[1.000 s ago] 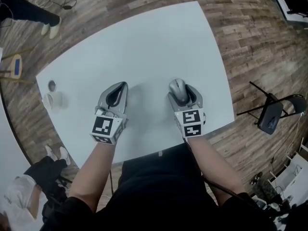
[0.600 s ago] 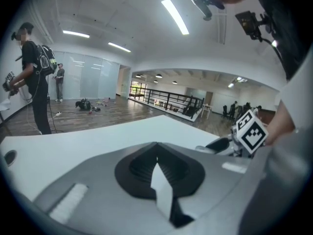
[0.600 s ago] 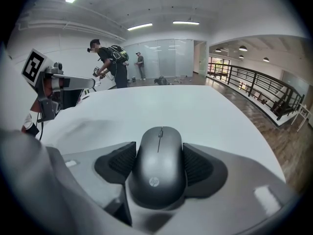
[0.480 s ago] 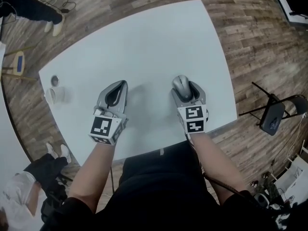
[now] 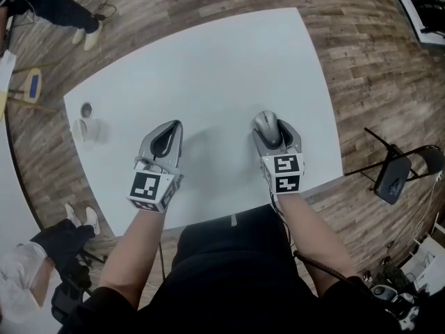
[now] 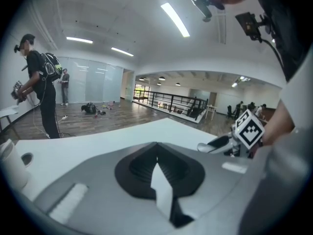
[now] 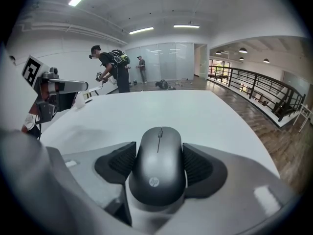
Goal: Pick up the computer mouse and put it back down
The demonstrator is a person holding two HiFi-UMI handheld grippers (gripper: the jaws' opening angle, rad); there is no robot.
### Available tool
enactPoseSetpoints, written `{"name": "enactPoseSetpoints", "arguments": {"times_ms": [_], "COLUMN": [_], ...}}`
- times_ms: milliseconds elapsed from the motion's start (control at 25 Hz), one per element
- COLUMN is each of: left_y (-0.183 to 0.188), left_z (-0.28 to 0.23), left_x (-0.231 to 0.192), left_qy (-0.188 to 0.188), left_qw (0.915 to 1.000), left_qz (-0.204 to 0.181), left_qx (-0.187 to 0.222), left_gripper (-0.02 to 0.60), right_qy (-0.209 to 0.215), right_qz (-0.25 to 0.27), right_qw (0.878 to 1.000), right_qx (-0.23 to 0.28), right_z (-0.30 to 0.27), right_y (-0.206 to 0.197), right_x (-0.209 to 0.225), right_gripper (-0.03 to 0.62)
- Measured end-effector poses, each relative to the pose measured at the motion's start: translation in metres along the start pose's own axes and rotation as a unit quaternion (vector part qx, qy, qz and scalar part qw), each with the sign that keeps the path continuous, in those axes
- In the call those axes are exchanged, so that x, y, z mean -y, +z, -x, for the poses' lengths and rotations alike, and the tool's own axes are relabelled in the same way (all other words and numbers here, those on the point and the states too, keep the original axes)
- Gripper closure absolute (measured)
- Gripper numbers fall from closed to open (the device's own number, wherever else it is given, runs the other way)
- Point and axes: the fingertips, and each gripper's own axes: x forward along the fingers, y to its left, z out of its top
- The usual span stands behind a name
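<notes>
Right gripper (image 5: 268, 128) clamped on the computer mouse (image 5: 265, 124). In the right gripper view the grey mouse (image 7: 158, 163) sits centred between the two dark ribbed pads (image 7: 117, 161), one pad pressed on each flank. Scroll wheel end points away from the camera and the logo end is nearest it. The front of the mouse sticks out past the jaw tips.

In the head view the mouse is right of centre, over the lower right part of the white table (image 5: 222, 68), near the table's near edge. Can't tell if it touches the tabletop or is just off it.

Left gripper (image 5: 167, 137) sits left of centre in the frame, well apart from the mouse, jaws together, nothing between them.

White cup (image 5: 82, 129) at the table's left edge, a small round thing (image 5: 86, 109) just above it in the frame. Folding chair (image 5: 393, 176) on the wood floor at the right edge.
</notes>
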Motion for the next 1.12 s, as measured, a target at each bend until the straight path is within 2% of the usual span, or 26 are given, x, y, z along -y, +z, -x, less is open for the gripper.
{"name": "enactPoseSetpoints", "arguments": {"times_ms": [760, 880, 1120], "left_y": [0.041, 0.053, 0.072], "left_z": [0.039, 0.047, 0.063], "left_x": [-0.017, -0.023, -0.035], "left_qy": [0.061, 0.082, 0.110], "left_qw": [0.9967, 0.9942, 0.9888], "left_qz": [-0.010, -0.001, -0.009], "left_qx": [0.053, 0.070, 0.100], "left_gripper": [0.600, 0.600, 0.600], "right_qy": [0.000, -0.004, -0.009], "right_qz": [0.026, 0.031, 0.036], "right_qw": [0.999, 0.998, 0.997], "right_qx": [0.040, 0.048, 0.069], "right_z": [0.023, 0.028, 0.036], "right_y": [0.042, 0.050, 0.072], "right_x": [0.013, 0.021, 0.024], "right_gripper": [0.296, 0.296, 0.296]}}
